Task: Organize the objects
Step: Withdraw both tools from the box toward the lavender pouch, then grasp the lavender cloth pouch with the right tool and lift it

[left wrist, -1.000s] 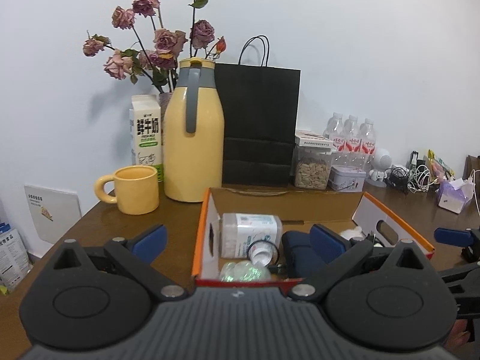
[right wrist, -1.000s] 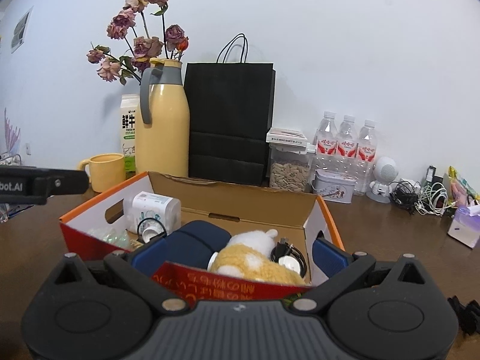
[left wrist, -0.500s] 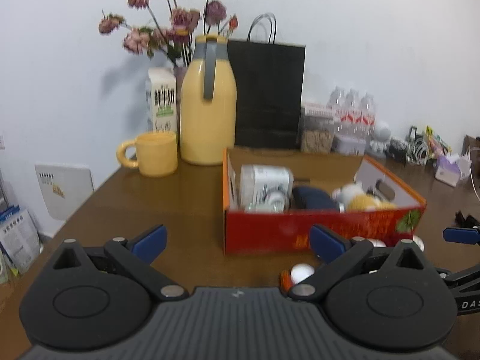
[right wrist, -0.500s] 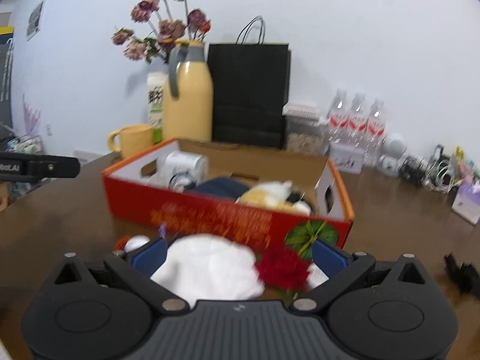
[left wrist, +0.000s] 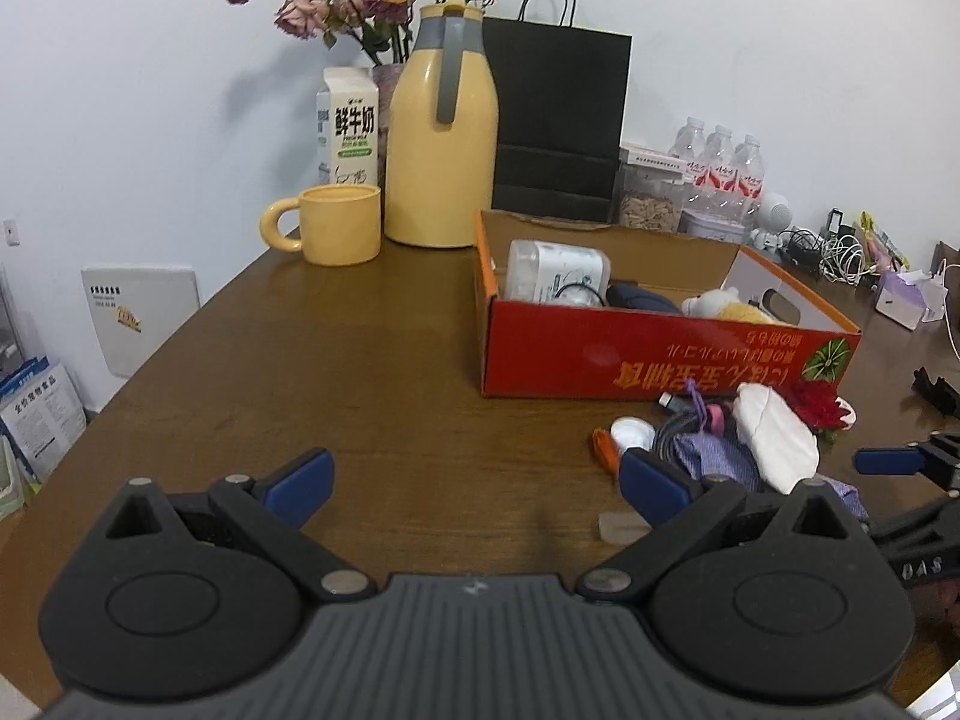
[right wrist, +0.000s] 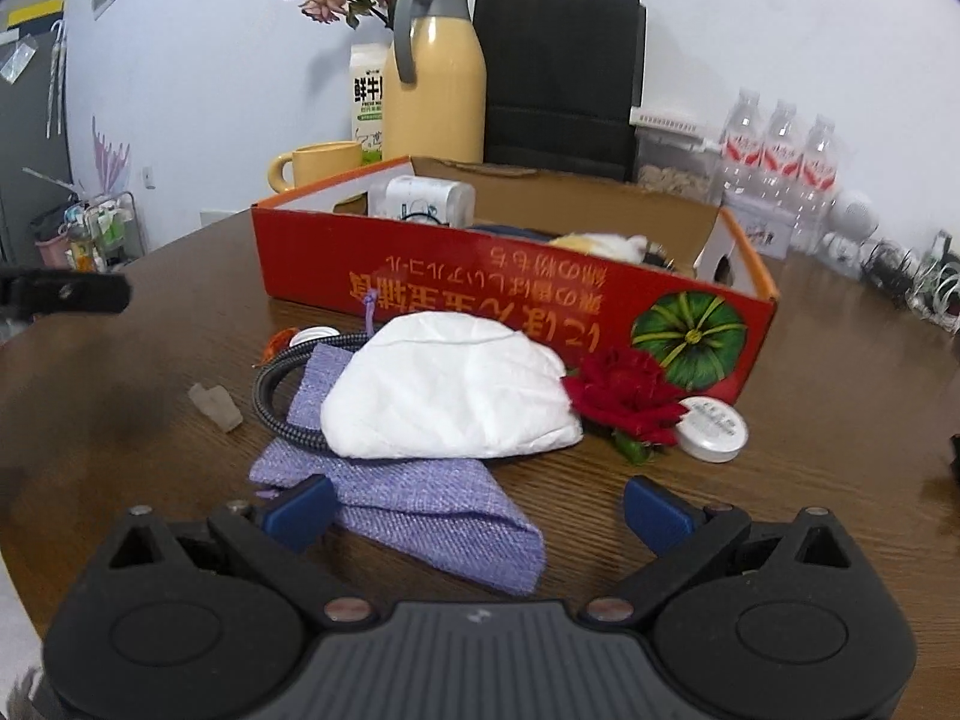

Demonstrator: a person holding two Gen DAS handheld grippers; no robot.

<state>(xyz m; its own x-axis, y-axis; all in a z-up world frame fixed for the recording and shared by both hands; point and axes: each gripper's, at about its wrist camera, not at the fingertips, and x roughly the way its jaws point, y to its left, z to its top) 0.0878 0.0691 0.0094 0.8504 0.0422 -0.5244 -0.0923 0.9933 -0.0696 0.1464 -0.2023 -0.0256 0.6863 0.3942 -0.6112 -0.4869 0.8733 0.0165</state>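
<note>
In the right wrist view the right gripper (right wrist: pixel 477 510) is seen at the bottom of the frame with its blue-tipped jaws spread apart and nothing between them. Straight ahead of it, in the centre of the frame, a loose pile lies on the brown worktop (right wrist: pixel 840 480): a white padded pouch (right wrist: pixel 450 396) is laid over a purple woven cloth (right wrist: pixel 420 498), whose near corner reaches down almost between the jaws. A black braided cable (right wrist: pixel 282 396) curls out at the pile's left, a red artificial rose (right wrist: pixel 630 390) touches the pouch's right end, and a small round white tin (right wrist: pixel 711 420) sits just beside the rose. The pouch's long axis runs left to right across the frame, square to the gripper's line of approach (so a straight advance would meet its broad side).

Behind the pile, the red cardboard box (right wrist: pixel 510 294) is set with its long face toward the camera; a white plastic jar (right wrist: pixel 420 198) and a plush toy (right wrist: pixel 600 243) are already held inside.

In the left wrist view the left gripper (left wrist: pixel 474 486) is also spread wide and empty, over bare worktop, and the pile is found at centre right of that frame, off to the side of its right fingertip (left wrist: pixel 651 489). The right gripper is therefore judged the nearer and better aligned of the two, the pile lying directly in front of it and the box just beyond.
</note>
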